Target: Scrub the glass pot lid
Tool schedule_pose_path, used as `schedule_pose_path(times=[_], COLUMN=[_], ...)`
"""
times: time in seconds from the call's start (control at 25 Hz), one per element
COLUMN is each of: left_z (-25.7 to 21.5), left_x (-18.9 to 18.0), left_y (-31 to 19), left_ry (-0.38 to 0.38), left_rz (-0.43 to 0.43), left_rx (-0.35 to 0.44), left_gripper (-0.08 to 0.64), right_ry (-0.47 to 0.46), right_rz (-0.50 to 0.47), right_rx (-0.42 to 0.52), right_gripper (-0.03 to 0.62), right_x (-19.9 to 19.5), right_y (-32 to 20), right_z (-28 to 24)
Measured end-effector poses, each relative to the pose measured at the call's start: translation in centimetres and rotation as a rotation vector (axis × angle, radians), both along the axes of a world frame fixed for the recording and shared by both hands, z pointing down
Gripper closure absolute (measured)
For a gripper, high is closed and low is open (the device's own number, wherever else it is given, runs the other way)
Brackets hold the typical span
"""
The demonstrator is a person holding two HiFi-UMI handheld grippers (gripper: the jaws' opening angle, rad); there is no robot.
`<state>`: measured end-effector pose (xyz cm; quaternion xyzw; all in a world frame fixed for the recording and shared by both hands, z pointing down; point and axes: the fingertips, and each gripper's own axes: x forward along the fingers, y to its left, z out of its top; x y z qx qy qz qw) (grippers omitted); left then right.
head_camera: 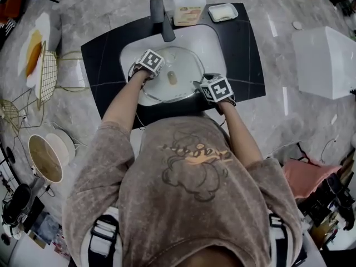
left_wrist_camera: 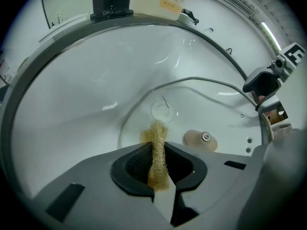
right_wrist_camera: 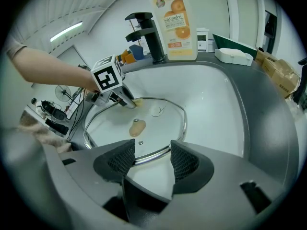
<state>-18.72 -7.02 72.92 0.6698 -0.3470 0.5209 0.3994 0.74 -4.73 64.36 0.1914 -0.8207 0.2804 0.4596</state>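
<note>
Nearest in the head view is the person's brown shirt (head_camera: 189, 204), with both forearms reaching forward from it into the sink.

My left gripper (left_wrist_camera: 158, 169) has its jaws pinched on a strip of golden scrub mesh (left_wrist_camera: 157, 150). The strip's long axis runs straight out along the jaws, and its frayed end pokes past the tips. That end sits at the glass of the pot lid (left_wrist_camera: 192, 119); I can't tell whether it is pressing on it. From this gripper the lid lies just ahead and below, with most of its glass spreading to the right. Its tan knob (left_wrist_camera: 200, 139) is just right of the mesh.

My right gripper (right_wrist_camera: 152, 162) is parted and holds nothing. The lid's metal rim crosses right at the mouth of the jaws, and I can't tell if a pad touches it. This gripper is at the near-right edge of the lid, so I judge it is placed to steady the rim while the left, already over the glass, does the scrubbing. The next stroke should sweep right, toward the knob.

The lid lies flat in the white basin (head_camera: 211, 43), which holds nothing else and no standing water I can see. Behind it stand the black faucet (head_camera: 160, 18), an orange-labelled soap bottle (head_camera: 188, 5) and a white soap dish (head_camera: 223, 11).
</note>
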Motion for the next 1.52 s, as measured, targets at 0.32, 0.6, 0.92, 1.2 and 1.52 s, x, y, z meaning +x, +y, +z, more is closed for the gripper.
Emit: schedule_pose_path(times=[0.32, 0.6, 0.92, 1.2, 1.52], left_z=[-2.6, -4.7, -7.3, -8.1, -7.9], left_x=[2.2, 4.1, 8.0, 11.2, 14.8], left_y=[4.6, 8.1, 10.5, 10.3, 8.0], left_ry=[0.072, 0.153, 0.329, 0.384, 0.483], left_rz=[-0.039, -0.03, -0.003, 0.055, 0.04], left_rx=[-0.067, -0.165, -0.248, -0.218, -0.181], left_gripper=[0.495, 0.495, 0.495, 0.495, 0.495], right_ry=[0.004, 0.006, 0.008, 0.018, 0.019], right_rz=[0.006, 0.003, 0.007, -0.005, -0.004], right_rx=[0.005, 0.008, 0.006, 0.021, 0.023], right_gripper=[0.356, 0.357, 0.357, 0.362, 0.364], right_x=[0.2, 0.2, 0.0, -0.1, 0.1], right_y=[0.1, 0.3, 0.3, 0.4, 0.4], right_z=[-0.3, -0.2, -0.2, -0.3, -0.3])
